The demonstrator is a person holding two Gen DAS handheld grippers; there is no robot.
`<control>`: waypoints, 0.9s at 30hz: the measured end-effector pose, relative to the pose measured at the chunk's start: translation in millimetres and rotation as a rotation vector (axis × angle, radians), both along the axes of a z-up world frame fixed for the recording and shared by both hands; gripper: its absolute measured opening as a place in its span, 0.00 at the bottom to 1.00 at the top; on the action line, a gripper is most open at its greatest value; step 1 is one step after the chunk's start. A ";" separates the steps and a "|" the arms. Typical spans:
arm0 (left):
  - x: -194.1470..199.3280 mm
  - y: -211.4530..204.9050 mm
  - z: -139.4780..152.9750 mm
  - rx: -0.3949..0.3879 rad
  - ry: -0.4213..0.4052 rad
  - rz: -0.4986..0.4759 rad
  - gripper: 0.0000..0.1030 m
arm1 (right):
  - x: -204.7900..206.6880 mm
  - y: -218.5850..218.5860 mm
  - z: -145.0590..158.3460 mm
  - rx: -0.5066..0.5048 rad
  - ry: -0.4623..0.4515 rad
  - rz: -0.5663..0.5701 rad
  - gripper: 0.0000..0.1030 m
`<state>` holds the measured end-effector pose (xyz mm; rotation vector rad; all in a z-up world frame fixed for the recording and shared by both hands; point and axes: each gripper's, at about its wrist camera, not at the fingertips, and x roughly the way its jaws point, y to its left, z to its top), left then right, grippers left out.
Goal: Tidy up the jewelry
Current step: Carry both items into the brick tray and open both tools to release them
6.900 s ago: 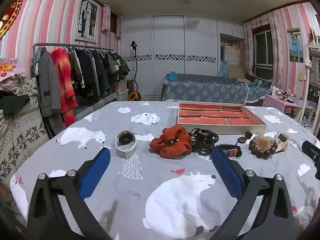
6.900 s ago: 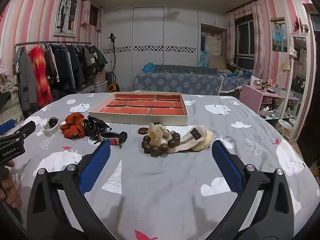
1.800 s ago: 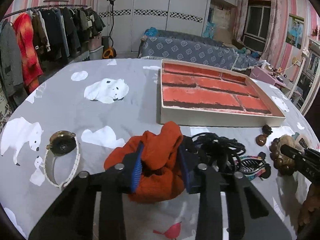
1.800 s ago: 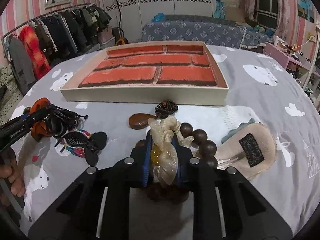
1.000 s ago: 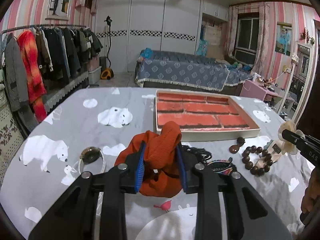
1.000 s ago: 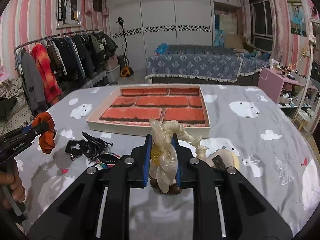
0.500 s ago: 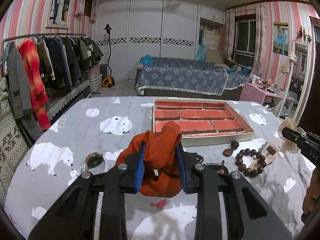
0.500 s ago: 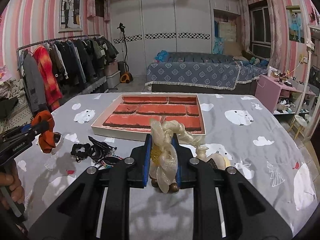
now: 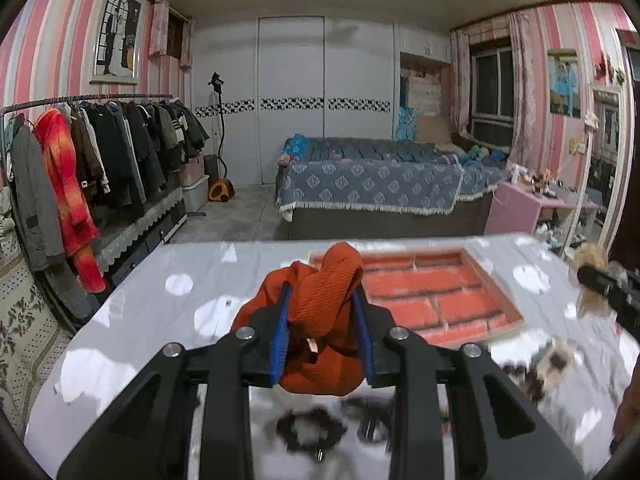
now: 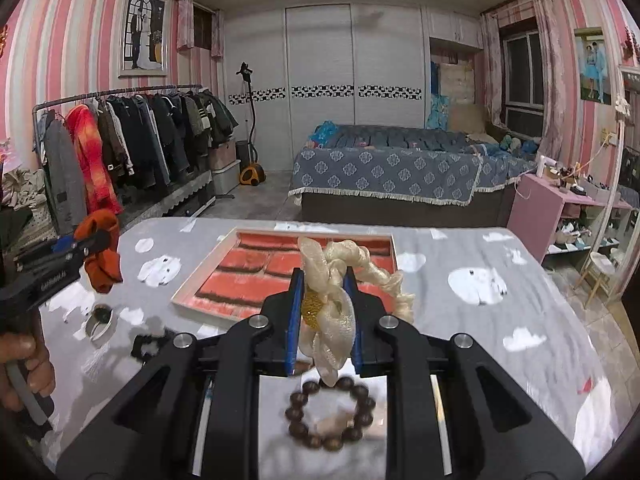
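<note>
Above the table [image 10: 480, 312], the tray [image 10: 208, 276] sits toward its far edge. The left gripper [image 9: 320, 320] clamps an orange scrunchie [image 9: 324, 304]; the right gripper [image 10: 324, 316] clamps a cream scrunchie [image 10: 332, 320]. Both are mid-carry; next, lower each into a tray compartment.

Orange scrunchie [image 9: 320, 312] and cream scrunchie [image 10: 332, 300] held aloft; red-lined tray [image 10: 248, 268], seemingly empty, on table.
</note>
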<state>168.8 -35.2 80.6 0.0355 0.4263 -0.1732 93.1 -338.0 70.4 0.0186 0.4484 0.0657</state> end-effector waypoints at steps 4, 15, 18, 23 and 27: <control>32.0 -11.8 7.1 -0.015 -0.012 0.002 0.28 | 30.0 2.8 1.1 -0.023 -0.004 0.015 0.19; 110.2 -42.6 -41.5 0.019 0.113 0.019 0.29 | 123.2 -1.2 -25.2 -0.043 0.087 -0.008 0.20; 132.2 -47.9 -64.3 0.007 0.174 0.020 0.29 | 147.8 -7.2 -42.2 -0.025 0.130 -0.021 0.20; 156.9 -48.5 -94.8 0.000 0.240 0.027 0.29 | 182.6 -17.3 -81.6 -0.006 0.227 -0.053 0.20; 167.3 -47.9 -108.5 0.017 0.286 0.030 0.31 | 192.6 -21.7 -104.3 0.006 0.292 -0.060 0.20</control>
